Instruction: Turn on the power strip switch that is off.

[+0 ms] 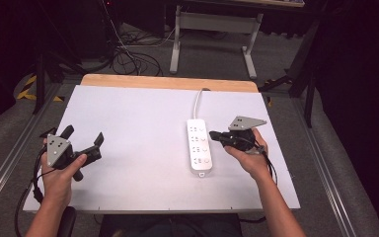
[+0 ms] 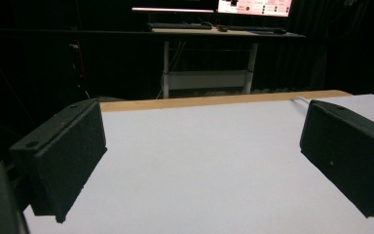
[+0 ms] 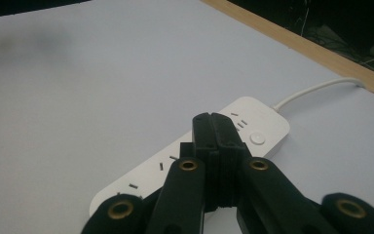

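Observation:
A white power strip (image 1: 199,146) lies lengthwise right of the table's middle, and its white cord (image 1: 197,101) runs to the far edge. My right gripper (image 1: 213,134) is shut with nothing between its jaws, its tip at the strip's right side. In the right gripper view the closed jaws (image 3: 213,122) hang over the strip (image 3: 175,161) near its round button (image 3: 257,138). My left gripper (image 1: 83,137) is held over the table's left side, open and holding nothing. The left gripper view has its two black pads (image 2: 68,161) wide apart over bare white table.
The white tabletop (image 1: 138,128) has a wooden strip (image 1: 168,81) along its far edge. Beyond it a desk frame (image 1: 212,34) and loose cables (image 1: 128,57) stand on the floor. Metal rails (image 1: 10,158) run beside the table.

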Demonstrator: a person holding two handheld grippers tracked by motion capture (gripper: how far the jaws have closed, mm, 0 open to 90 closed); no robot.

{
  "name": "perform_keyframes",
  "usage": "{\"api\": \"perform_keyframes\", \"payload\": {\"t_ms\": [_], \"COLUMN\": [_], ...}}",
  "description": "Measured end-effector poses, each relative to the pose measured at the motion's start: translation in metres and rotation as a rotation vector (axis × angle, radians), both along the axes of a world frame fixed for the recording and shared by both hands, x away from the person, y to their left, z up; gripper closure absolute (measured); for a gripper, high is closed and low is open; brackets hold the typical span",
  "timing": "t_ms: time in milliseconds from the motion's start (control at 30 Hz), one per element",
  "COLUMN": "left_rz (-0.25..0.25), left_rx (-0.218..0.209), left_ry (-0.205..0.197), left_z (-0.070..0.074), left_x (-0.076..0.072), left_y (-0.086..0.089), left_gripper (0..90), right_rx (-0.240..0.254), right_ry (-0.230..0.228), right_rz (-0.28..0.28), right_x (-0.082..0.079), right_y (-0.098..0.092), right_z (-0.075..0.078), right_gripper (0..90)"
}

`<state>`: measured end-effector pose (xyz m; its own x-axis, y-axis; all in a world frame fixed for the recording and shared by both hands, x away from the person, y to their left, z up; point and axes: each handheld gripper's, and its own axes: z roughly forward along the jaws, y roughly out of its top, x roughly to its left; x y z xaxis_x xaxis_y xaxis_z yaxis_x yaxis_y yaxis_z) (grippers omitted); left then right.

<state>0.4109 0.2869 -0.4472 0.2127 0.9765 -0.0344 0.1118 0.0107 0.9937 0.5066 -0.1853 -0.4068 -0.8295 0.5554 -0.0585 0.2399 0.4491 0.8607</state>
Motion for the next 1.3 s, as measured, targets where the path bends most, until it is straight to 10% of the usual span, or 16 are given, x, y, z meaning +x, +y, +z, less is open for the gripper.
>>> {"api": "perform_keyframes", "payload": {"t_ms": [1300], "left_rz": [0.013], "left_rx": [0.006], "left_ry": [0.007], "left_z": [-0.001], "left_x": [-0.005], "left_y": [0.003], "left_gripper": [3.7], "right_rx": [-0.246], "right_ry": [0.148], "right_rz": [-0.013], "right_x": [0.021], "right_y": [0.034], "right_z": [-0.043], "right_gripper": [90.0]}}
